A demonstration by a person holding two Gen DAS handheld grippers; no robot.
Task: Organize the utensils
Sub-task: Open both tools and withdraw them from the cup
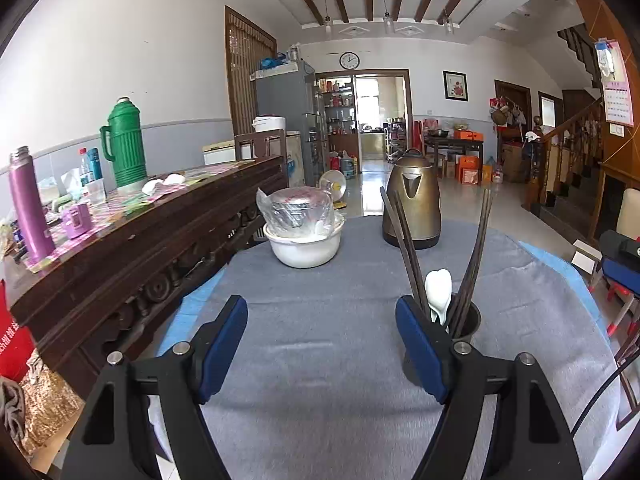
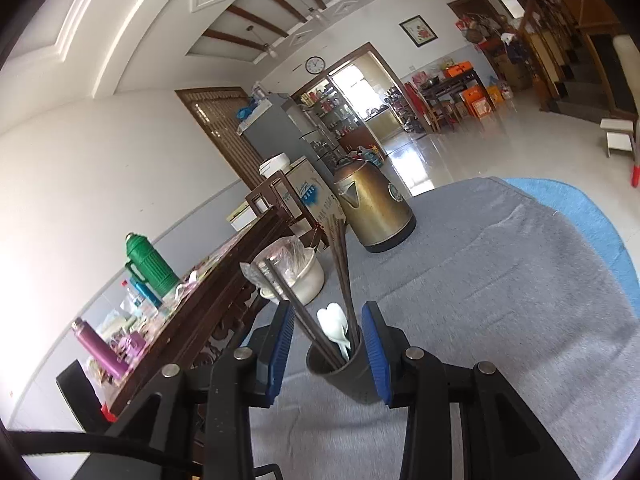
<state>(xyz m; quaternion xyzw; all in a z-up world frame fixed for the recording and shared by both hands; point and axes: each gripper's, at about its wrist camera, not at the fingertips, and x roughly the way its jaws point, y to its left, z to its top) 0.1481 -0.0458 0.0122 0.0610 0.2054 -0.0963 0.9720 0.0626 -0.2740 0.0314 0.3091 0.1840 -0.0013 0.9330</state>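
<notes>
- Your left gripper (image 1: 322, 346) stands with its jaws wide apart and nothing between them; only bare grey cloth shows in the gap
- Your right gripper (image 2: 328, 350) has its jaws partly open on either side of the dark cup (image 2: 340, 372); the right-hand pad looks to lie against the cup's wall, the other stands clear, so I judge nothing is gripped
- The cup stands upright on the grey cloth of the worktop (image 1: 320, 360), toward your near edge and well apart from the kettle (image 1: 412, 204) and the white bowl (image 1: 306, 246) at the far edge
- To finish this step well, draw each hand straight back from the cup, since a sideways brush would likely tip it
- The chopsticks (image 1: 412, 252) stand on end in the cup, long axes near vertical, tops fanning outward to both sides
- The white spoons (image 1: 438, 292) stand among them with their bowls up and handles down inside the cup
</notes>
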